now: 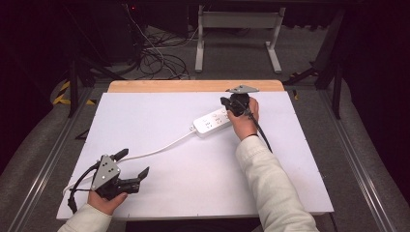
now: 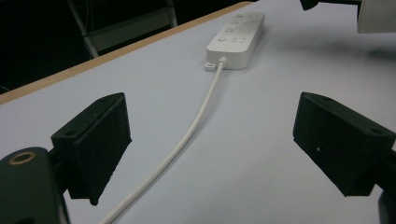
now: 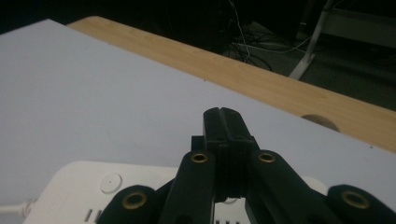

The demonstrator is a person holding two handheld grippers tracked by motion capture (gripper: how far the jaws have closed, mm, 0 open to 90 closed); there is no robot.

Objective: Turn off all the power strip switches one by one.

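A white power strip (image 1: 212, 122) lies on the white mat, right of the middle. Its white cable (image 1: 159, 150) runs down-left toward the table's near-left corner. My right gripper (image 1: 226, 102) hovers over the strip's right end, held in a hand, jaws shut with nothing between them. In the right gripper view the shut gripper (image 3: 223, 116) points past the power strip (image 3: 88, 191) just beneath it. My left gripper (image 1: 134, 163) rests at the near left, wide open. In the left gripper view the cable (image 2: 187, 135) passes between the spread gripper (image 2: 212, 140) toward the power strip (image 2: 238, 35).
The white mat (image 1: 193, 188) covers a wooden table whose bare strip (image 1: 193, 86) shows along the far edge. Beyond it on the floor are tangled cables (image 1: 159, 58) and a white frame (image 1: 237, 29). A white sleeve (image 2: 376, 16) crosses the top right of the left gripper view.
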